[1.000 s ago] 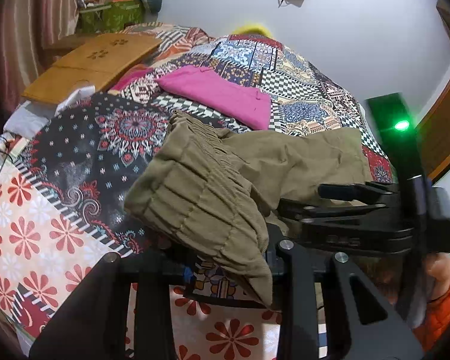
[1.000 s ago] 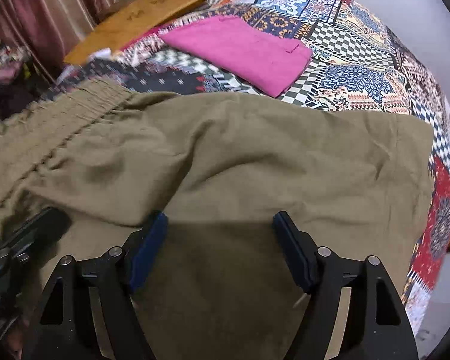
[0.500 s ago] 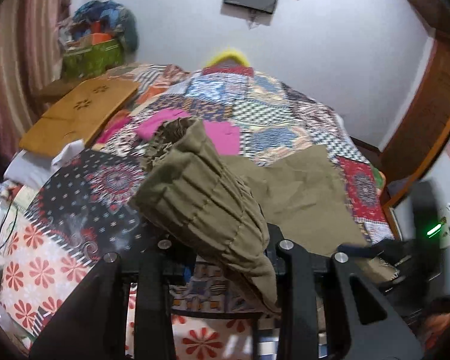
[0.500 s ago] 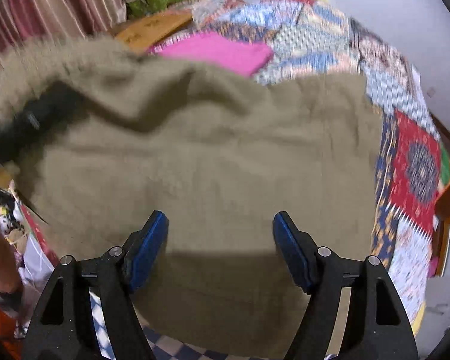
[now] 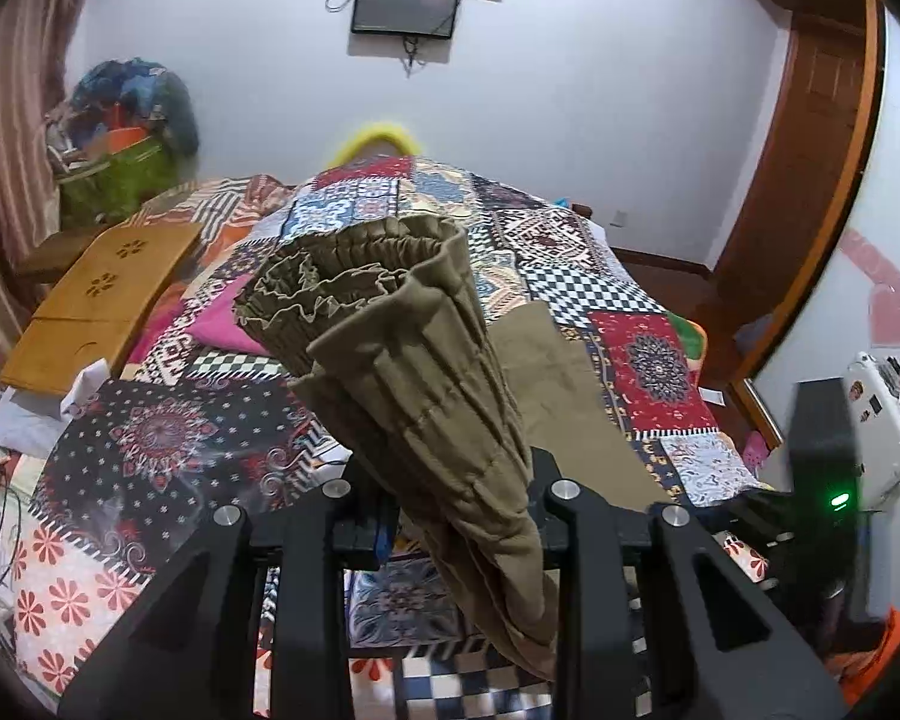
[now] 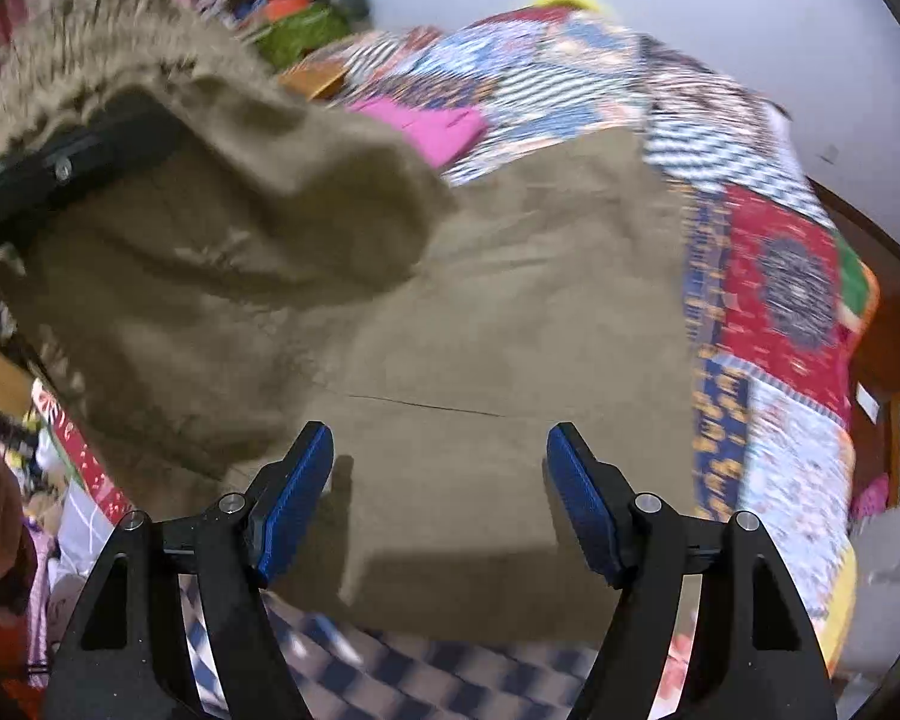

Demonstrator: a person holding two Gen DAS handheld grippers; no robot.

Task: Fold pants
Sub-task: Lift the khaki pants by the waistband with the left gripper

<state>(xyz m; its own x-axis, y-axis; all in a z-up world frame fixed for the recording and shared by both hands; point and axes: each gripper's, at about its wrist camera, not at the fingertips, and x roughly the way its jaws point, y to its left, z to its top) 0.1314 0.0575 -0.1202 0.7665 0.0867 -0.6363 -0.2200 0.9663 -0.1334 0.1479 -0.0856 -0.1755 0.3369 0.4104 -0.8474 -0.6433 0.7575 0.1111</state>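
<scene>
The olive-green elastic-waisted cotton pants are seen lifted by their gathered waistband, which is clamped in the left gripper; its black fingers are closed tight on the bunched cloth, and the ruffled waistband mouth is raised toward 12 o'clock in the left wrist view. From that grip the fabric is draped down past 6 o'clock, while the leg portion is spread flat over the patchwork quilted bedspread toward 3 o'clock. In the right wrist view the right gripper is held over the flat leg fabric near 6 o'clock, its blue-padded fingers parted wide with nothing between them; whether the pads touch the cloth cannot be told through the blur. The lifted waist end fills 10 o'clock of that view, with the left gripper's black frame seen at 9 o'clock. A folded magenta garment is left lying on the bedspread at 9 o'clock, beside a wooden lap tray. As for progress, the pants appear already doubled leg on leg, so the lengthwise fold is judged done. What is judged in hand is the crosswise fold, waist over legs. Still left: the waistband laid down on the legs, edges squared, and the cloth smoothed.
</scene>
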